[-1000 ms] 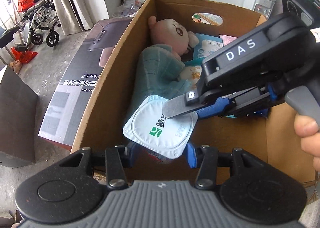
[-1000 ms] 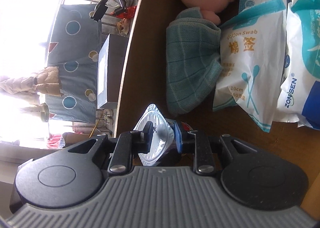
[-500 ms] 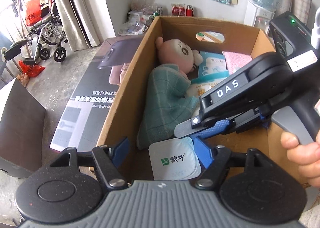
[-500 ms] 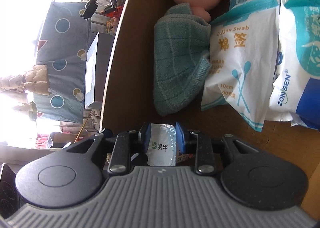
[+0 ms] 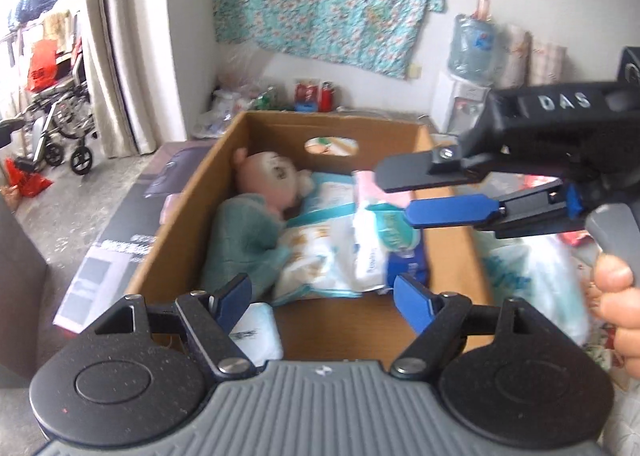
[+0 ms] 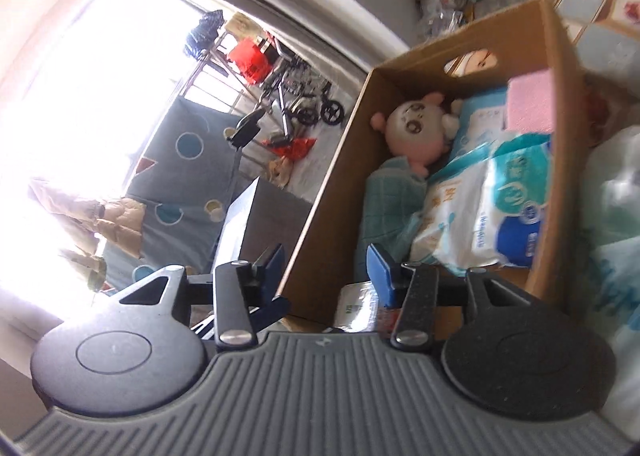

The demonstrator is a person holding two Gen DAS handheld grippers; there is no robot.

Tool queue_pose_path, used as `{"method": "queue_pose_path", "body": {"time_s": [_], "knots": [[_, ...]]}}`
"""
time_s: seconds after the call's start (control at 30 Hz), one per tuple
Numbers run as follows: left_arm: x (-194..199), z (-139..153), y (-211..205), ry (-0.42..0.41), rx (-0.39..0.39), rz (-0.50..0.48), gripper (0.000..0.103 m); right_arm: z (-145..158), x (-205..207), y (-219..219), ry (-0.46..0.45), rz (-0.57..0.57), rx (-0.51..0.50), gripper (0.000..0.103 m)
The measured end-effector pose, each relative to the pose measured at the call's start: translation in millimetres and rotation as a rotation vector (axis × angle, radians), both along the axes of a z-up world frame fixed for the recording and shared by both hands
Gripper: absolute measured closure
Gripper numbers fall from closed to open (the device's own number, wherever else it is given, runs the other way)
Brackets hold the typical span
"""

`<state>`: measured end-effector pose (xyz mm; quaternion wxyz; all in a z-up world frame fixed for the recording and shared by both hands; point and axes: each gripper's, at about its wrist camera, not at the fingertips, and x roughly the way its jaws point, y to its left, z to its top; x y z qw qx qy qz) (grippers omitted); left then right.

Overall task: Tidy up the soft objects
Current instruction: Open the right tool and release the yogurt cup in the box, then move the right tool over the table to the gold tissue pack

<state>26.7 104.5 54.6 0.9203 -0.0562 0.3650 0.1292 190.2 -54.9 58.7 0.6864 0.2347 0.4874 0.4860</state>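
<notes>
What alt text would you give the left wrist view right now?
An open cardboard box holds a pink plush doll, a teal cloth, white packets and a yogurt cup. The left gripper hovers above with nothing between its opening jaws; the right gripper, also opening and empty, reaches in from the right.

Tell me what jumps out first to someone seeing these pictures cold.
An open cardboard box fills the middle, with a pink plush doll at its far end, a teal cloth tucked against it, and white and blue soft packs alongside. The right gripper hangs over the box, jaws opening and empty.
</notes>
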Motion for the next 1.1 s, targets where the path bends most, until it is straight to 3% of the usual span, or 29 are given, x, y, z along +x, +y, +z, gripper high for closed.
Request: {"method": "queue_pose_path", "body": {"time_s": [0.2,0.37,0.6,0.77,0.93,1.1], "knots": [[9.1,-5.5,-59.1,-0.059,-0.054,-0.125,0.023,12.9,-10.9,-120.5,-0.149,-0.205,-0.104,0.052],[19.2,-17.7,-115.4,-0.077,-0.061,-0.265,0.023,6.9,-22.8,-217.7,-0.231,-0.374,-0.277,0.051],[24.8,-53.7,-192.2,-0.028,-0.099,-0.473,0.024,-38.2,-44.1,-308.3,-0.194,-0.506,-0.434,0.049],[28.9,-83.4,-237.1,0.009,-0.047,-0.564,0.025,-70.2,-37.3,-321.7,-0.181,-0.488,-0.546,0.049],[33.0,-106.2,-268.0,0.025,0.053,-0.607,0.025,-86.2,-17.2,-305.3,-0.228,-0.381,-0.661,0.036],[45.3,-124.5,-277.9,0.051,0.064,-0.640,0.025,-101.2,9.0,-292.0,-0.250,-0.290,-0.732,0.036]]}}
